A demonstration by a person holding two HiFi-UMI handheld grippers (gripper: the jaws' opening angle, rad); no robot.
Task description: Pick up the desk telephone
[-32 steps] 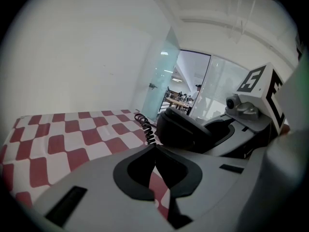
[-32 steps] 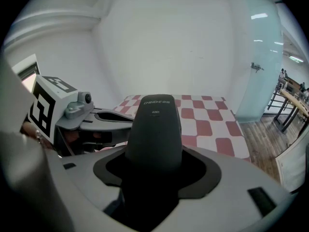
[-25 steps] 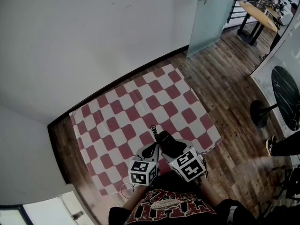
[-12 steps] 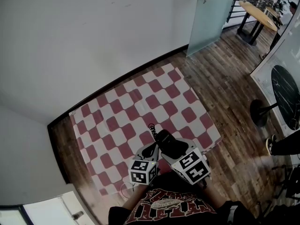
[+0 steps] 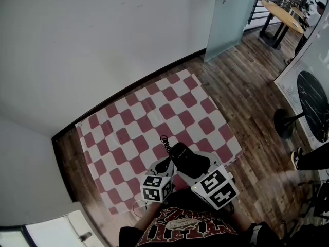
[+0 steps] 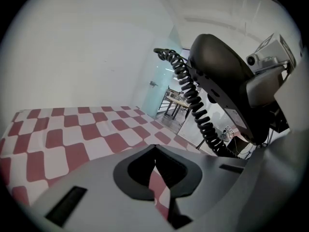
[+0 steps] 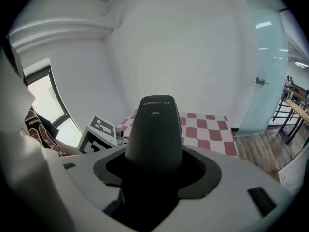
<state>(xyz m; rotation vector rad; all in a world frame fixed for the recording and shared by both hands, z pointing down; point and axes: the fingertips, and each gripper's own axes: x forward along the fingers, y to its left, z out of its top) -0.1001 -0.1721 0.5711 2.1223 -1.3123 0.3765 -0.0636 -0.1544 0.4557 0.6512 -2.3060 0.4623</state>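
Note:
In the head view a black telephone handset (image 5: 188,158) is held above the checkered cloth (image 5: 149,117) by my right gripper (image 5: 194,164), which is shut on it. A coiled black cord (image 5: 165,142) trails from the handset's far end. The right gripper view has the handset (image 7: 155,129) standing upright between the jaws of the right gripper (image 7: 154,175). My left gripper (image 5: 165,165) sits just left of the handset, with its jaws together and nothing between them. In the left gripper view the left gripper (image 6: 155,175) shows only a slit, with the handset (image 6: 222,76) and cord (image 6: 193,100) at upper right. No telephone base is visible.
The red-and-white cloth lies on a wooden floor (image 5: 241,102) in a corner of white walls (image 5: 103,40). A frosted glass door (image 5: 229,19) stands at the back right. A round black table (image 5: 314,107) and a person's shoe (image 5: 296,159) are at the right edge.
My right gripper has come nearer and moved slightly right with the handset; its marker cube looks larger. The cord's end has shifted a little up and left. The left gripper has hardly moved.

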